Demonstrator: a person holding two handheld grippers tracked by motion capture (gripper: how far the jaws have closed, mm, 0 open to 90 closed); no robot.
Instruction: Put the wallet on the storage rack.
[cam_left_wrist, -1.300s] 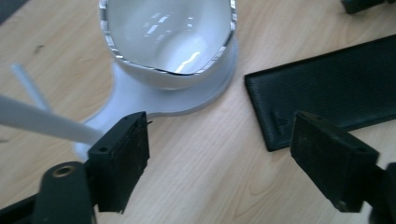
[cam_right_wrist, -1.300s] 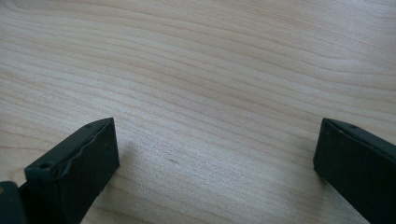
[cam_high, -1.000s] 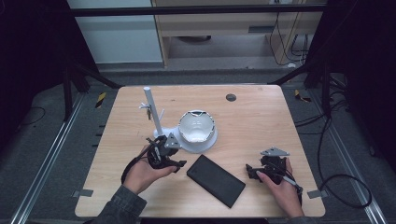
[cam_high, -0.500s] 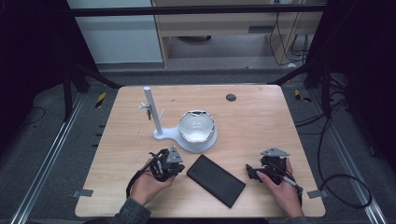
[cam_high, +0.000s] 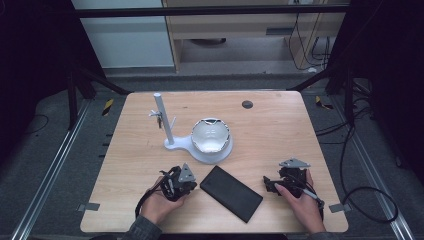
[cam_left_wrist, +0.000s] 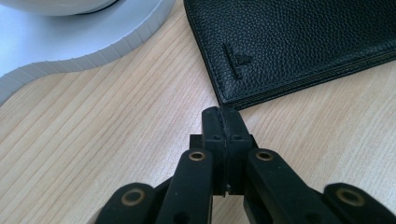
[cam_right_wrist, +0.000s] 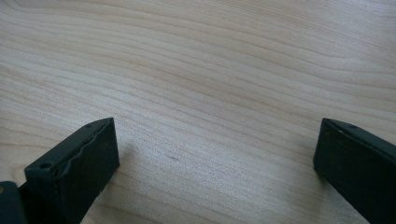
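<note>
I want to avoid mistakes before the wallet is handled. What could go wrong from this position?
1. The left gripper is shut with nothing between its jaws, right at the corner of the black wallet. Pushing on may only slide the flat wallet across the table.
2. The white stand with its bowl lies just beyond, so a shoved wallet or a swinging hand might bump it.
3. The right gripper is open over bare wood, apart from the wallet, and cannot steady it.

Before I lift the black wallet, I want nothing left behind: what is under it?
The black wallet lies flat on the wooden table, with bare wood around its edges. Whatever might sit beneath it is covered.
</note>
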